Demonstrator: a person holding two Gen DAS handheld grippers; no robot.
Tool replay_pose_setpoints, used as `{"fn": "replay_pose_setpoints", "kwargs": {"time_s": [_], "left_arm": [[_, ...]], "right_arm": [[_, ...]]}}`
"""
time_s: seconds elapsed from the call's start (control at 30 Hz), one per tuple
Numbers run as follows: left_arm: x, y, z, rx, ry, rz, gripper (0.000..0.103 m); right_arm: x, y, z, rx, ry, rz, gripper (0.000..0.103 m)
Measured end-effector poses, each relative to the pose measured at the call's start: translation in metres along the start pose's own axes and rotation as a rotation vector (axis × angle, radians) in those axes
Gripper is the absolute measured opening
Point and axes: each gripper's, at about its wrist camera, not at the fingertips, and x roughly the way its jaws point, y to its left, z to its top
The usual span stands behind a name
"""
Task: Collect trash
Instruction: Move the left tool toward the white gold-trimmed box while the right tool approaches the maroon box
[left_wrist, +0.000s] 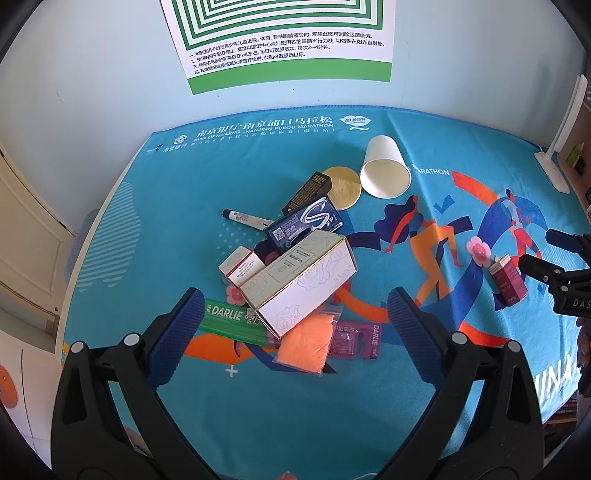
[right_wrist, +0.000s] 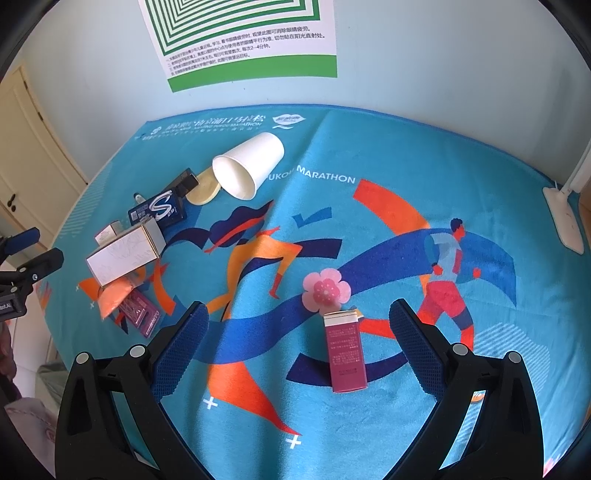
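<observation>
Trash pile (left_wrist: 295, 273) lies before the released left gripper (left_wrist: 295, 332); released right gripper (right_wrist: 299, 343) straddles a maroon box (right_wrist: 345, 354).

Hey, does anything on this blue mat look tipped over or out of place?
Yes. The white paper cup lies on its side, mouth open toward the pile. The maroon box lies alone, apart from the heaped boxes, between the right gripper's open jaws.

Both views are evenly and brightly lit by soft daylight; only faint shadows are cast. Strong fisheye curvature and dark vignetting are seen at the corners. Focus is sharp centrally.
</observation>
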Motion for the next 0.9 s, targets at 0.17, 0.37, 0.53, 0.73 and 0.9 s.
{"fn": "replay_pose_setpoints", "kwargs": {"time_s": [0.17,0.37,0.53,0.73,0.9], "left_arm": [[0.001,-0.001,0.0,0.004,0.002,0.0,0.097],[0.004,-0.003,0.0,0.011,0.009,-0.002,0.097],[0.009,-0.005,0.0,0.024,0.018,0.002,0.097],[0.016,-0.007,0.0,0.037,0.035,-0.002,0.097],[0.023,-0.01,0.001,0.045,0.051,-0.006,0.097]], "right_arm": [[0.001,-0.001,0.001,0.004,0.002,0.0,0.097],[0.002,-0.005,0.001,0.01,0.007,-0.005,0.097],[0.004,-0.008,-0.001,0.018,0.016,-0.008,0.097],[0.007,-0.013,-0.002,0.021,0.028,-0.014,0.097],[0.009,-0.018,-0.004,0.03,0.037,-0.016,0.097]]}}
